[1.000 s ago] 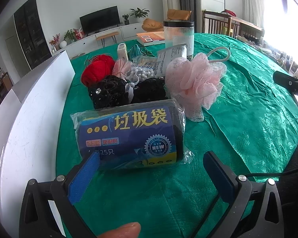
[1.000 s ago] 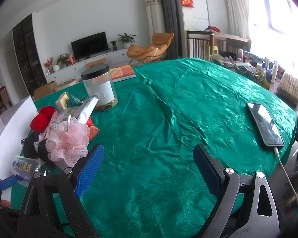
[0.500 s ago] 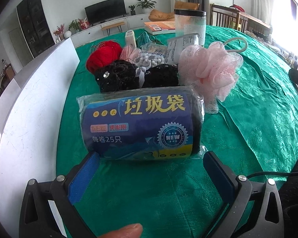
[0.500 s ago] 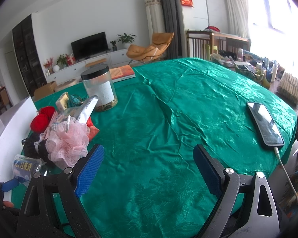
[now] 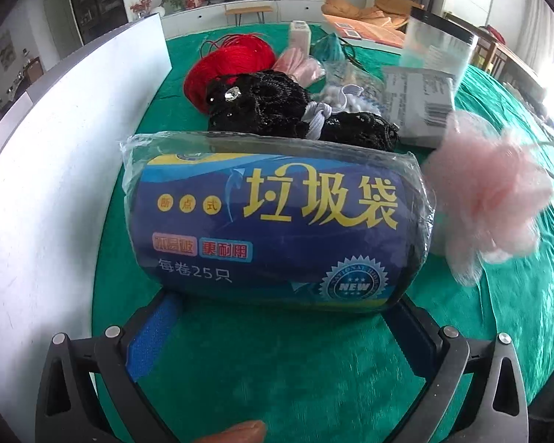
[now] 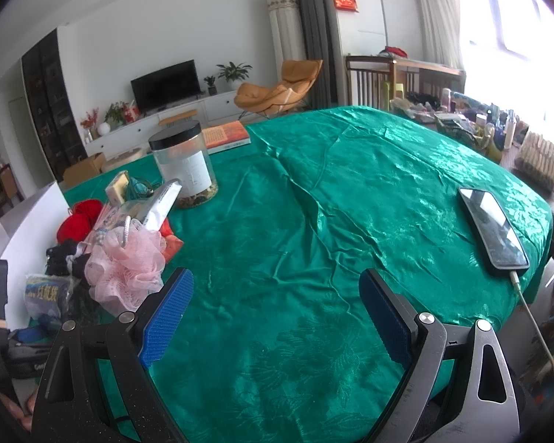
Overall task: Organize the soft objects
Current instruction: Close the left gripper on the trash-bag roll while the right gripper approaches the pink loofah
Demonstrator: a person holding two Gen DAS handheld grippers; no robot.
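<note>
A left gripper (image 5: 282, 310) hangs low over a green tablecloth (image 5: 277, 361), jaws spread wide around the near edge of a blue roll of trash bags (image 5: 277, 221), not yet squeezing it. Beyond the roll lie black lace fabric (image 5: 262, 107), red yarn (image 5: 232, 62) and, right of the jaws, a pink bath pouf (image 5: 491, 199). The right gripper (image 6: 275, 317) has its jaws spread over bare cloth, with the pile off to its left.

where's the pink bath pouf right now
In the left wrist view the pink bath pouf lies on the green tablecloth, right of the trash bag roll.
</note>
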